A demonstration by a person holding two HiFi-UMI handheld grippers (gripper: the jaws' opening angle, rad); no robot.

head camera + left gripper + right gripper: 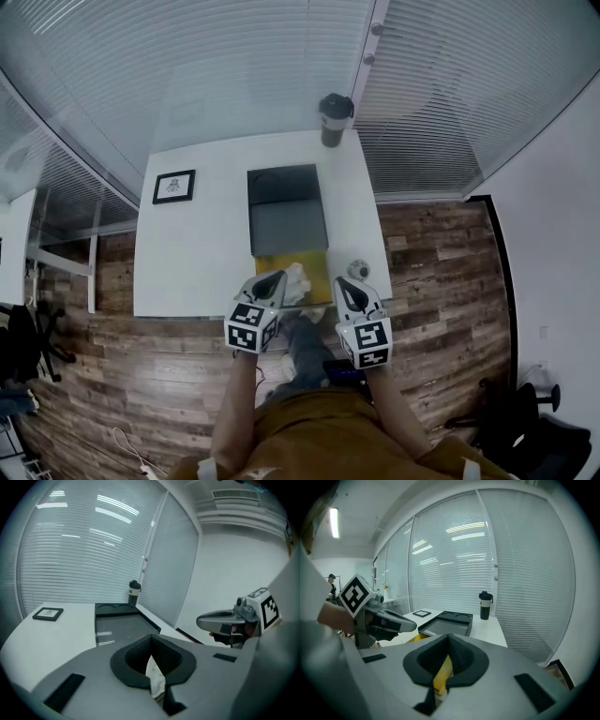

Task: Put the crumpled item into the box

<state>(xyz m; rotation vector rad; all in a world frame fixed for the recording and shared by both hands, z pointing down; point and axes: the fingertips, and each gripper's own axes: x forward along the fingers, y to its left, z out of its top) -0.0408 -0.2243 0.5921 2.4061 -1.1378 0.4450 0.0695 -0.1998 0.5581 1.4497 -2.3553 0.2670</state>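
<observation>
Your left gripper (273, 282) is clamped tight on the white crumpled item (155, 677), hanging at six o'clock from the dark box (287, 225). At five o'clock, your right gripper (348, 289) pinches a yellow flap (442, 672).

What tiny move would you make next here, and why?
Probably ease the left gripper down a little and open it: its jaws are shut on the white crumpled item, which in the head view hangs over what looks like the yellow box, whose edge the right gripper pinches.
</observation>
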